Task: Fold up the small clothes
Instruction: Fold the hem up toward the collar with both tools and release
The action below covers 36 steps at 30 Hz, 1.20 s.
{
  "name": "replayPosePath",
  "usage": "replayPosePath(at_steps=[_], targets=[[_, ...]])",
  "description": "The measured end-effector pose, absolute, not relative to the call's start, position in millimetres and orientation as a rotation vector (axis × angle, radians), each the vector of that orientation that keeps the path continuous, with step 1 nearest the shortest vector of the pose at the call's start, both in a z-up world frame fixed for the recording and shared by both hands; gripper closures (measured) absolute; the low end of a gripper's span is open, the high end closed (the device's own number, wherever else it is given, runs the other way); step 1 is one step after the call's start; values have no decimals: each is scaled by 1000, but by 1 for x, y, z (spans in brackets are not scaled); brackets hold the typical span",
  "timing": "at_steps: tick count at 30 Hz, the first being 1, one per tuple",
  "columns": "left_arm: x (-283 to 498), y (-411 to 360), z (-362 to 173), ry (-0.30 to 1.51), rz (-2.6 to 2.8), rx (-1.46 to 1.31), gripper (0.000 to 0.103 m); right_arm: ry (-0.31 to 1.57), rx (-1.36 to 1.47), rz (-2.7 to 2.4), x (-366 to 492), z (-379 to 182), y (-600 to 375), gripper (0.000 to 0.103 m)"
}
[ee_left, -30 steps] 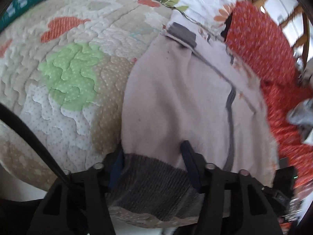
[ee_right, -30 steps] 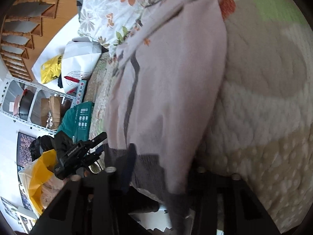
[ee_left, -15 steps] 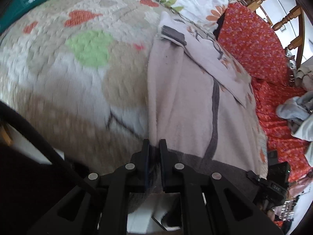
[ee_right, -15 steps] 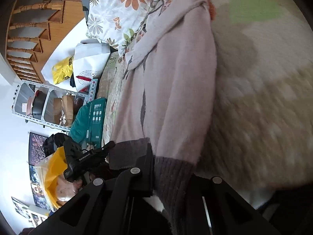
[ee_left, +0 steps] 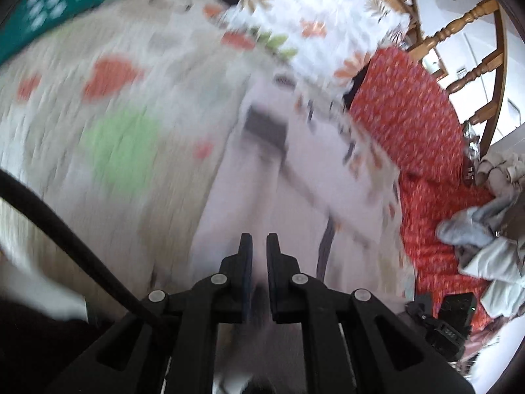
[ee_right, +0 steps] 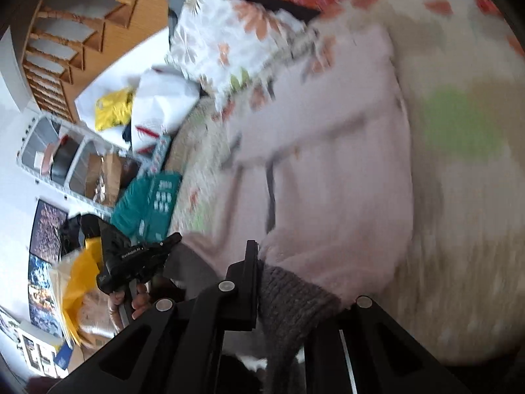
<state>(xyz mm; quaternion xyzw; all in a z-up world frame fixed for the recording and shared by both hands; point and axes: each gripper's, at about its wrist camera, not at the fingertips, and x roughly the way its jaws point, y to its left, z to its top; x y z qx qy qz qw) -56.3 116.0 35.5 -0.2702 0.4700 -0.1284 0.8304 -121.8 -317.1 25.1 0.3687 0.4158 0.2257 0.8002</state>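
A pale pink knit sweater [ee_left: 259, 177] with a grey ribbed hem and a grey stripe lies lengthwise on a quilted bedspread [ee_left: 98, 124]. My left gripper [ee_left: 259, 246] is shut on the near hem, with pink cloth pinched between its black fingers. In the right wrist view the same sweater [ee_right: 338, 170] runs away from me, and my right gripper [ee_right: 262, 262] is shut on the grey hem band [ee_right: 288, 295], which drapes over the right finger and hides it. Both views are blurred by motion. The left gripper [ee_right: 137, 259] also shows in the right wrist view, held in a hand.
A floral pillow [ee_left: 315, 16] and a red patterned cloth [ee_left: 403, 118] lie beyond the sweater. Crumpled grey clothes [ee_left: 485, 229] sit at the right. A teal box [ee_right: 147, 203] rests on the bed's far side, with shelves [ee_right: 65, 161] and wooden chairs [ee_left: 459, 32] behind.
Both grippers closed on the sweater's grey hem and rose, lifting the near edge off the quilt. The views now look further along the bed.
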Motion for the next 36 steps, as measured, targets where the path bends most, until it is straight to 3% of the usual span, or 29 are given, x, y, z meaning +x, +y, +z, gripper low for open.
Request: replayPosePath(at_steps=[9, 11, 13, 14, 18, 22, 28, 36], targets=[[65, 91, 53, 925, -242, -539, 94, 904, 941, 352, -8, 9, -353, 95], [62, 84, 49, 920, -278, -515, 87, 920, 928, 335, 0, 0, -355, 95], [47, 72, 43, 945, -329, -441, 61, 932, 933, 338, 2, -10, -360, 95], [39, 66, 40, 957, -348, -402, 56, 943, 934, 333, 4, -15, -362, 95], [-13, 51, 24, 1039, -393, -264, 50, 964, 960, 330, 8, -30, -371, 95], [-68, 58, -7, 1153, -429, -392, 38, 956, 962, 337, 10, -32, -370, 94], [-115, 51, -58, 1272, -420, -516, 37, 933, 965, 332, 1, -30, -371, 93], [-116, 14, -64, 1240, -461, -489, 37, 917, 936, 322, -14, -22, -368, 93]])
